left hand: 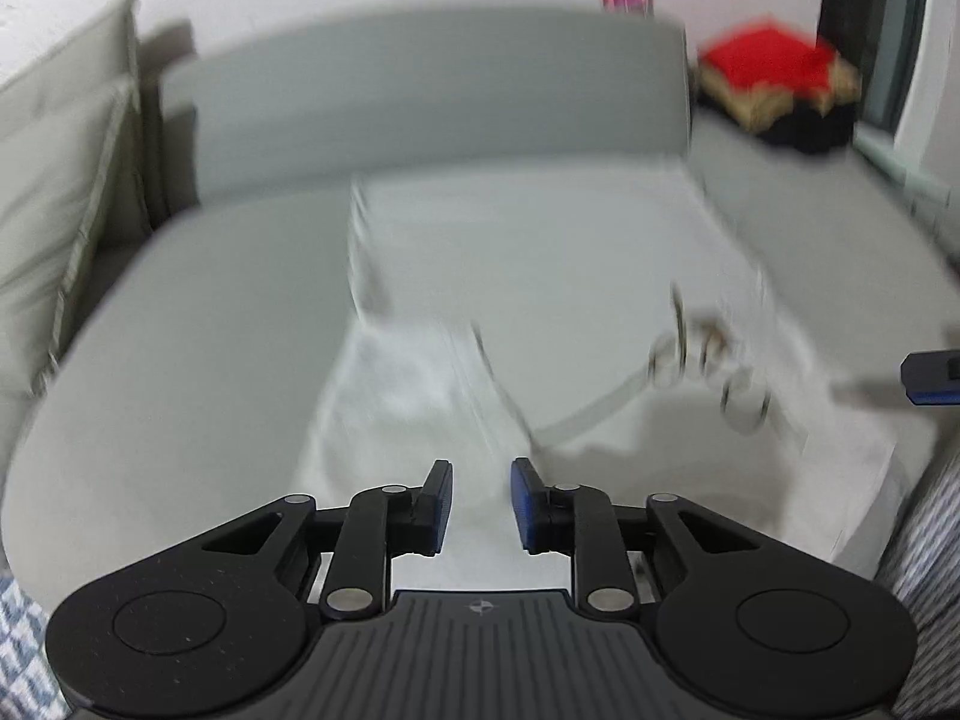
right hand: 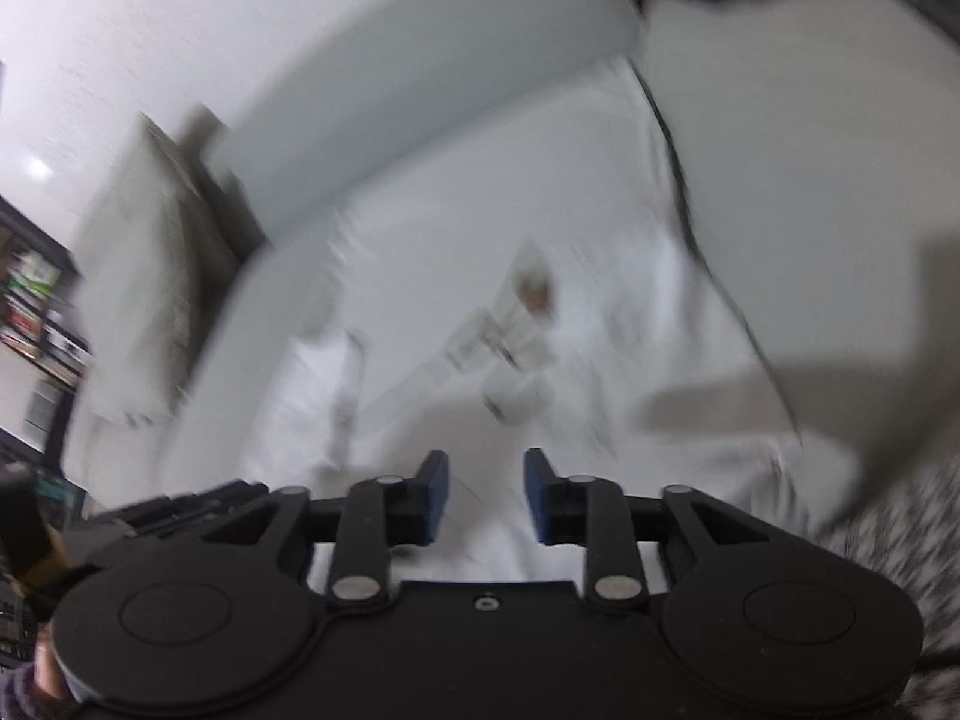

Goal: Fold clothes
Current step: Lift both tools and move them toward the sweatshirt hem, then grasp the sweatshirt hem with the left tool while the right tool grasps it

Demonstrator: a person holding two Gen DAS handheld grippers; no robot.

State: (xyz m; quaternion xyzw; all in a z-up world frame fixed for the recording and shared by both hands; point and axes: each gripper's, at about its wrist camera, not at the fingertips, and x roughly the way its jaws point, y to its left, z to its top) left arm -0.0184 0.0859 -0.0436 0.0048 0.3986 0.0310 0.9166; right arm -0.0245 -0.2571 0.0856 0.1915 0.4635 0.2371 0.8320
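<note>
The left gripper (left hand: 480,507) has its jaws apart with nothing between them, poised over the near edge of a white shirt (left hand: 540,276). The right gripper (right hand: 486,495) is likewise spread and empty above the same shirt (right hand: 480,210). The shirt lies flat on a grey sofa (left hand: 180,312), its long axis running from the grippers toward the backrest (left hand: 420,96), a small printed patch (left hand: 708,354) toward its right. Blur hides which end is the collar. A red cushion (left hand: 768,57) sits at the sofa's far right.
</note>
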